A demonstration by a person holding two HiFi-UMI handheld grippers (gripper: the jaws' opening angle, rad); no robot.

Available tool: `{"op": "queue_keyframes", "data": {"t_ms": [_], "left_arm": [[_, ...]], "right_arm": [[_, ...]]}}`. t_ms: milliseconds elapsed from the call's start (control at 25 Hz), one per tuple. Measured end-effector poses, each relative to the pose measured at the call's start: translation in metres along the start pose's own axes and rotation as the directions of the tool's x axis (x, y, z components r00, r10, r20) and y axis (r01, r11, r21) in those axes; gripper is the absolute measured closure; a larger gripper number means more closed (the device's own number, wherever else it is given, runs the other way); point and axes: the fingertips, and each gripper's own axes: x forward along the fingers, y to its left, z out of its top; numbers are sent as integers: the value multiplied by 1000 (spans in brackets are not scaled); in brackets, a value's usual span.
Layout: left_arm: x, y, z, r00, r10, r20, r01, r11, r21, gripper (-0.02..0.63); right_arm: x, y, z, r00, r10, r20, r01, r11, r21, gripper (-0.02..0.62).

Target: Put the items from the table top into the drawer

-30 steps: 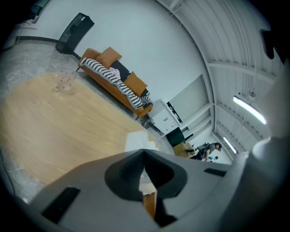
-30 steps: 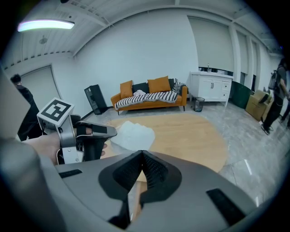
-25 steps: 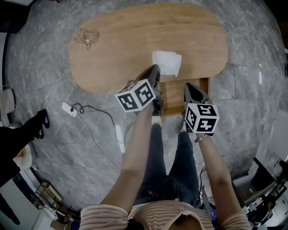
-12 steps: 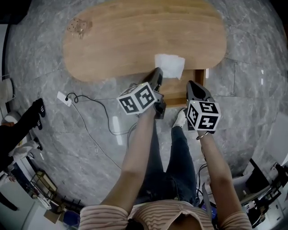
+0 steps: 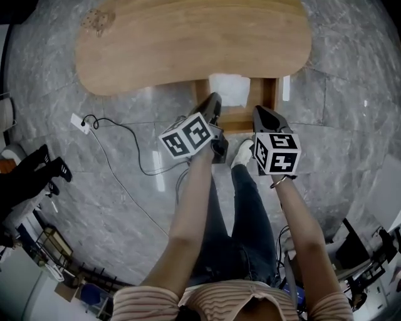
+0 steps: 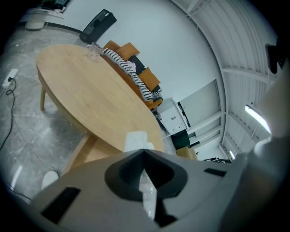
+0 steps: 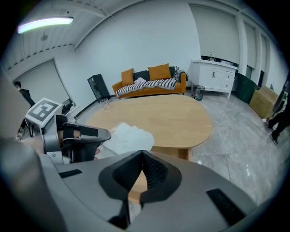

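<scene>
A white folded cloth (image 5: 230, 89) hangs at the near edge of the oval wooden table (image 5: 188, 37), over the pulled-out wooden drawer (image 5: 274, 94). My left gripper (image 5: 215, 100) is shut on the cloth's left edge; in the left gripper view white cloth (image 6: 136, 139) shows past the closed tips (image 6: 144, 152). My right gripper (image 5: 258, 111) is shut and empty, level with the drawer's right side. The right gripper view shows the cloth (image 7: 129, 136) beside the left gripper (image 7: 74, 136), in front of its own jaws (image 7: 142, 154).
A small glass object (image 5: 97, 19) stands at the table's far left end. On the grey floor left of the drawer lie a power strip with cable (image 5: 78, 122). The person's shoe (image 5: 241, 152) is just below the drawer. Another person's feet (image 5: 44, 169) are at the left.
The cloth has moved with my left gripper from the table top to over the open drawer. The view has shifted so the table sits higher in the picture.
</scene>
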Motion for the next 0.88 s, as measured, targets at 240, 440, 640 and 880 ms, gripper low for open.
{"op": "queue_keyframes", "data": {"t_ms": [240,440,640,880], "left_arm": [[6,12,-41,1000,24,-5,-24,999,-36,592],[13,29,-70,999,48,-11,-48,998,-48,592],[33,43,-91,999,31,-10,-32,996,-80,592],[56,64,-105,999,40,2,-40,995,-87,592]], "right_arm": [[-3,-11,-26,1000,14,-5,-14,1000,1,588],[-2,-18,-52,1000,17,-15,-17,1000,13,588],[6,-28,-77,999,22,-34,-22,1000,20,587],[20,-35,-98,998,34,-52,-34,999,16,588]]}}
